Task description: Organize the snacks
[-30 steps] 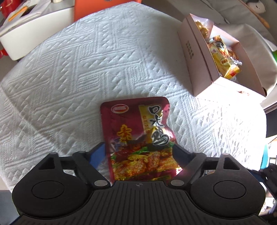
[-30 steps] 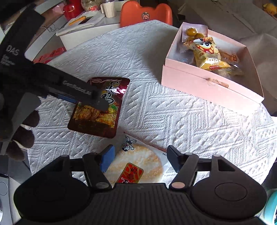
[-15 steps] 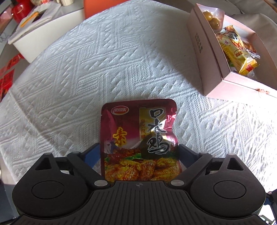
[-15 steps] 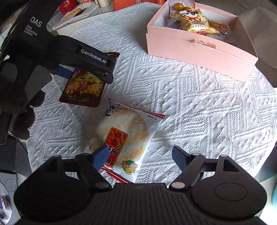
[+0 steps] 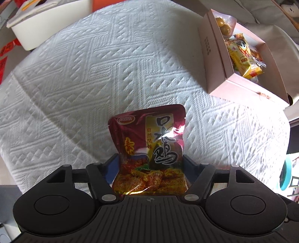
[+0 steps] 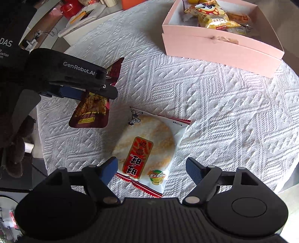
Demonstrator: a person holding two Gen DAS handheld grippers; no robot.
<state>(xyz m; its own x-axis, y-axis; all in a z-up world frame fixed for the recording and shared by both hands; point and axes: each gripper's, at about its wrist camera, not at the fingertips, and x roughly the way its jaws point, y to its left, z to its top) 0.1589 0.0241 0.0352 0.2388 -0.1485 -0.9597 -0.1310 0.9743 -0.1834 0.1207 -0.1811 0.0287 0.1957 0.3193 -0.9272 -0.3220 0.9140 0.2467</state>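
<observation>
So this is the pick-up step for two snacks at once, far as I can tell. The left tongs (image 5: pixel 150 158) are closing on the dark red chicken-snack pouch (image 5: pixel 149 142), which sits right between the blue pads and looks lifted clear of the bench in the right wrist view, its lower end hanging free, so I'd call that one gripped. The right tongs (image 6: pixel 150 168) hang about half open over the rice cracker packet (image 6: pixel 149 147), which lies flat on the white quilted cloth (image 6: pixel 224 115) near the bench's near edge; the pads straddle its lower end but don't press on it yet. The pink box (image 6: pixel 220 46) sits toward the far right edge, already holding a yellow snack bag (image 6: pixel 213 16) and a few other bits. Next, I reckon, the red pouch needs carrying over to the box, and the right tongs need to come down and pinch the flat packet, which looks slippery and thin, so a low, square bite probably matters.
</observation>
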